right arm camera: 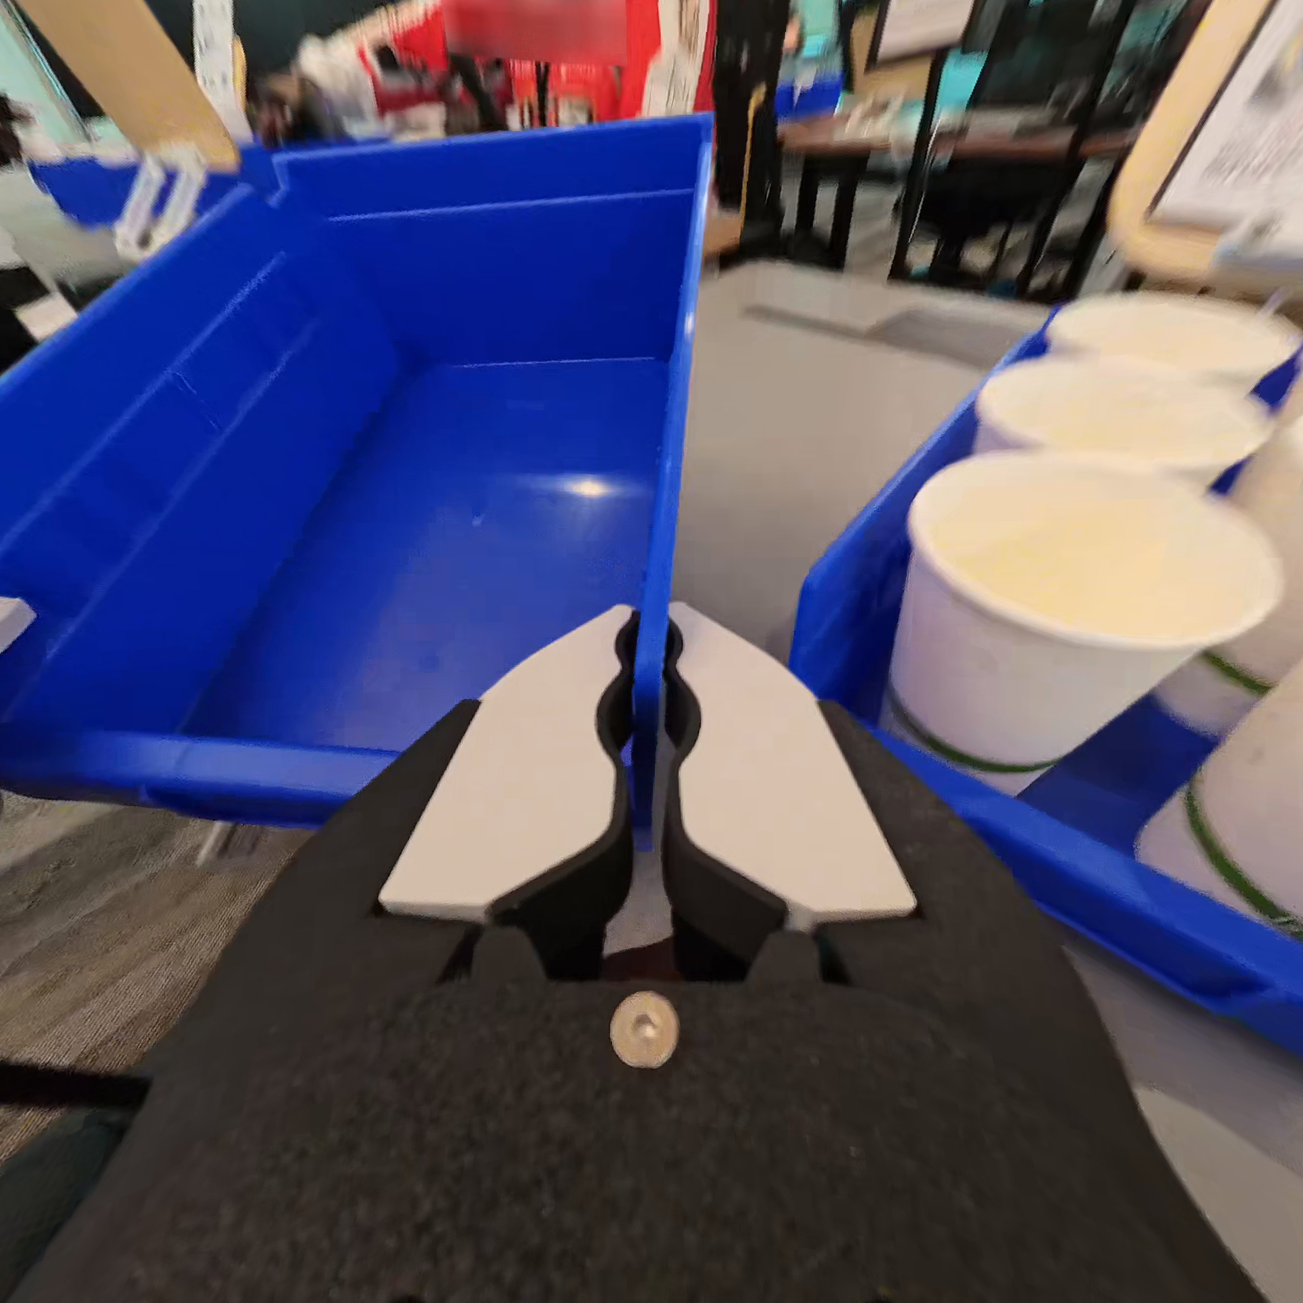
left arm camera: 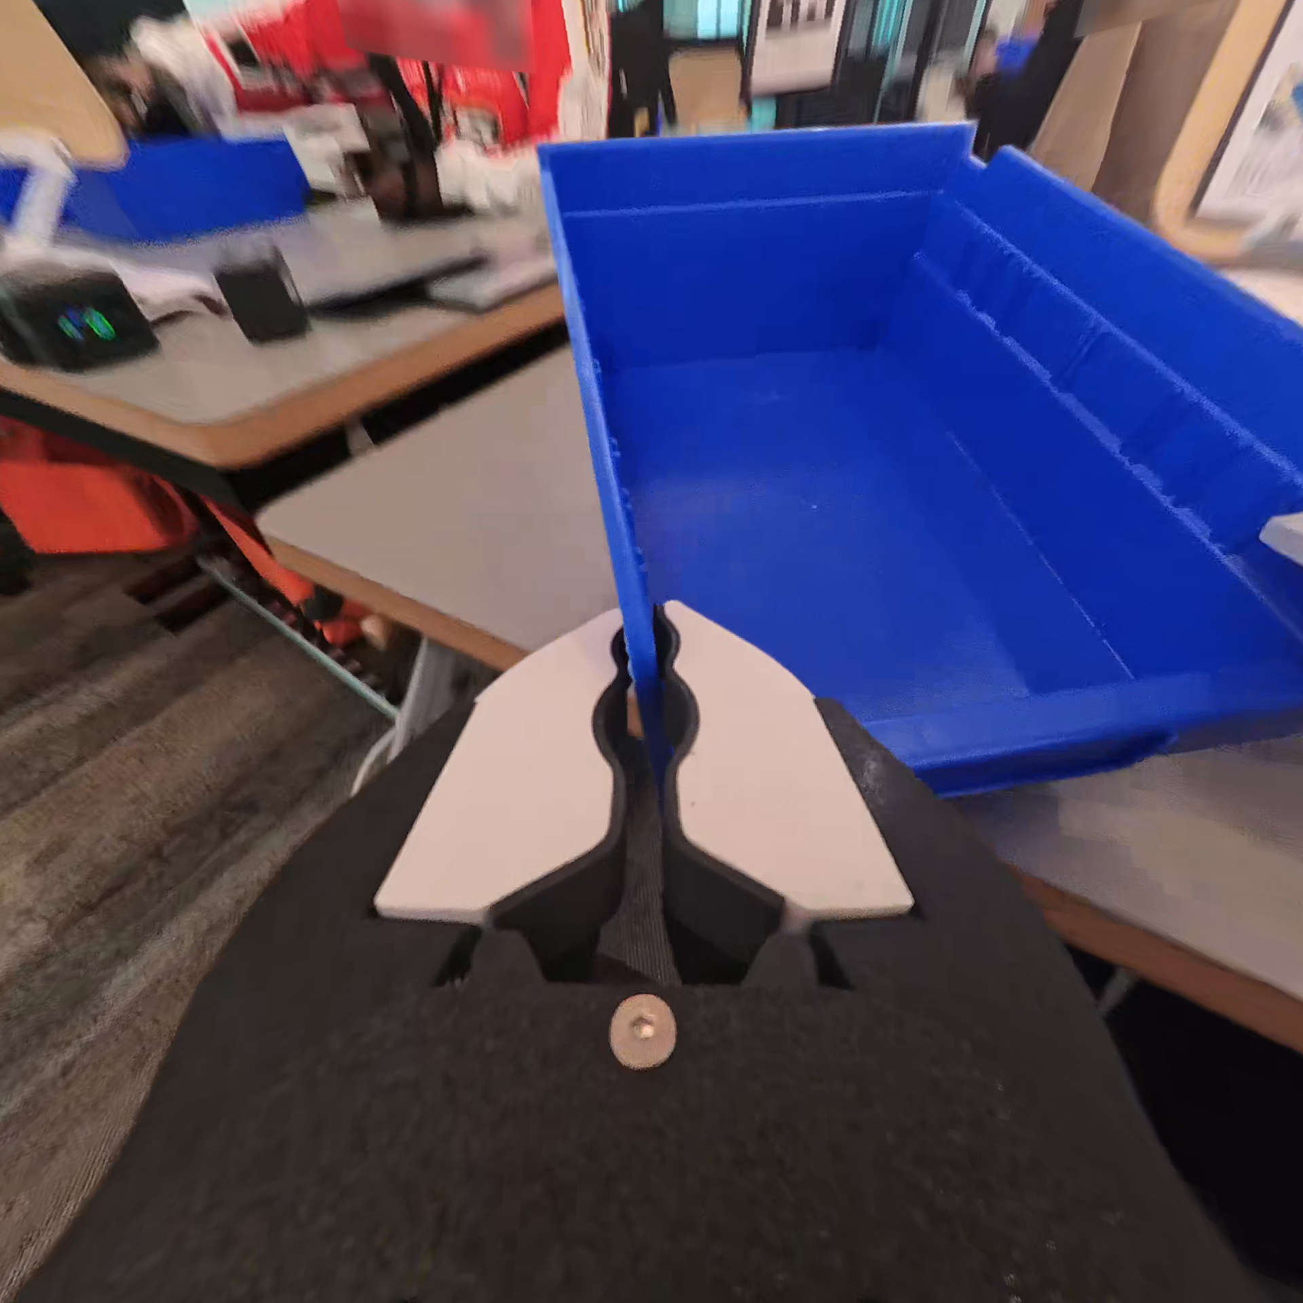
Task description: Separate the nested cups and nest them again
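An empty blue bin (left arm camera: 881,529) fills the left wrist view. My left gripper (left arm camera: 645,627) is shut on its left side wall (left arm camera: 606,423), near the front corner. The same empty blue bin (right arm camera: 423,529) fills the left of the right wrist view. My right gripper (right arm camera: 652,627) is shut on its right side wall (right arm camera: 673,423), near the front corner. The bin looks raised at its front, tilted off the grey table (right arm camera: 775,437). Several white paper cups (right arm camera: 1057,613) stand in a second blue bin (right arm camera: 1057,867) at the right.
The table's wooden front edge (left arm camera: 395,599) runs below the empty bin, with carpet floor (left arm camera: 141,775) beyond it. Another table (left arm camera: 282,395) with dark devices stands at the back left. A grey tray (right arm camera: 881,310) lies behind on the table.
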`<state>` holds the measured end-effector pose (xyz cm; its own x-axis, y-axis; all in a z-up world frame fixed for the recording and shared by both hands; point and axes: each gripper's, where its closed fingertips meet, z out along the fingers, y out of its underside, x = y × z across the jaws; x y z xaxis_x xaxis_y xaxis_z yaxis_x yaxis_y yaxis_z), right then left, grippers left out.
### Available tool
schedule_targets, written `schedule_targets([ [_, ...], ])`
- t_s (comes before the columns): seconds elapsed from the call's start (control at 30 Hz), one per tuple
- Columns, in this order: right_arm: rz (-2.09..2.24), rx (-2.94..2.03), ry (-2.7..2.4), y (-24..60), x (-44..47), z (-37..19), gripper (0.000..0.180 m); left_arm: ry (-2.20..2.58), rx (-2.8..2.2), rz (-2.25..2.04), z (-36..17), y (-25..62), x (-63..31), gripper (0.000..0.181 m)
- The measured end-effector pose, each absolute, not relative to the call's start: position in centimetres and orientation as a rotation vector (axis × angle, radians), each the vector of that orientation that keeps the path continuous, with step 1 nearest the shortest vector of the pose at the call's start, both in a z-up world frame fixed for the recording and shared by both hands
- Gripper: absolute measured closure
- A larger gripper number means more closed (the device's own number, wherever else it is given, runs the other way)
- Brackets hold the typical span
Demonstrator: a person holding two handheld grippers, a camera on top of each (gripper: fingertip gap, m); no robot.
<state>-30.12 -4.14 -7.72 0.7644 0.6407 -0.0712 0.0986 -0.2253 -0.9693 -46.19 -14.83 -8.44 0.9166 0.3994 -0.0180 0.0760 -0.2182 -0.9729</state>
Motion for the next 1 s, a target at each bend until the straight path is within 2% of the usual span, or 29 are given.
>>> schedule_targets([
  [0.13,0.503,-1.559,-0.481,-4.2,-25.9,0.1,0.176,-0.28,-1.587,0.298,-1.1,-13.9,-43.3,0.177],
  [0.27,0.344,-1.45,-0.339,-3.0,-16.3,6.7,0.176,-0.105,-1.467,0.169,5.1,-9.7,-35.6,0.177],
  [0.43,0.091,-1.477,-0.107,-2.5,0.4,9.0,0.176,0.104,-1.447,-0.092,8.1,-3.0,-20.4,0.177],
  [0.57,-0.026,-1.613,0.041,-2.6,13.2,5.2,0.176,0.268,-1.535,-0.24,4.9,0.1,-7.1,0.177],
  [0.7,-0.068,-1.761,0.097,-2.1,22.1,-1.2,0.176,0.378,-1.665,-0.299,-2.1,1.6,2.6,0.176],
  [0.87,0.018,-1.924,0.153,-1.3,27.0,-9.3,0.176,0.46,-1.827,-0.296,-9.6,2.0,8.0,0.176],
  [1.0,0.051,-1.976,0.14,-1.4,28.2,-12.0,0.176,0.493,-1.893,-0.292,-12.6,1.5,9.3,0.174],
])
